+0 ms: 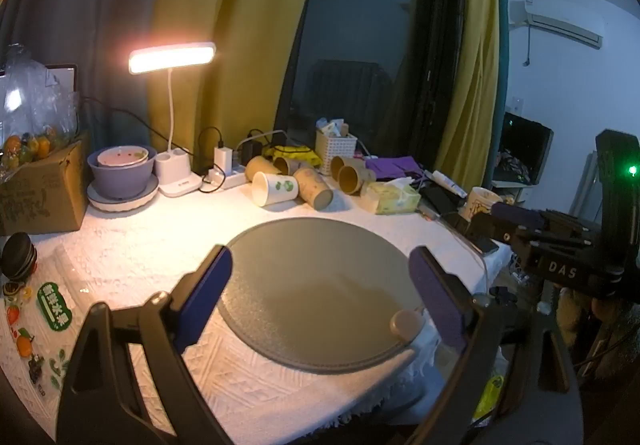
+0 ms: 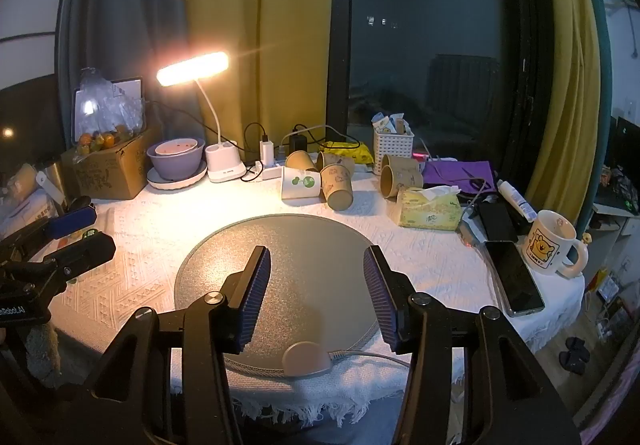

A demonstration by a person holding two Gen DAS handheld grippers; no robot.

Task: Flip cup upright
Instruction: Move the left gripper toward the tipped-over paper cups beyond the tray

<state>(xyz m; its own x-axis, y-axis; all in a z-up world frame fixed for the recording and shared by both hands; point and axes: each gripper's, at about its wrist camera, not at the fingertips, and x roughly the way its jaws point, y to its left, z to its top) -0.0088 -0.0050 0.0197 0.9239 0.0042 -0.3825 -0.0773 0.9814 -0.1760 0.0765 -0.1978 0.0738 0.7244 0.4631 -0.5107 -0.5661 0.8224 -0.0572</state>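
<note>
Both your grippers hang over the near edge of the round grey mat point(image 2: 280, 241), left gripper point(image 1: 320, 297) and right gripper point(image 2: 316, 289) each spread wide with nothing between the blue pads. Your target, the white paper cup point(image 2: 301, 183) with green leaf prints, lies on its side at the back of the table, beyond the mat, touching a cluster of brown paper cups point(image 2: 338, 187); in the left view its open mouth faces you point(image 1: 275, 189). Writing now: "DAS" shows on your right gripper's body in the left view, and the cream mug point(image 2: 554, 247) at the right carries a yellow bear and "I LOVE U". A yellow tissue pack point(image 2: 428, 211) sits beside the brown cups.
</note>
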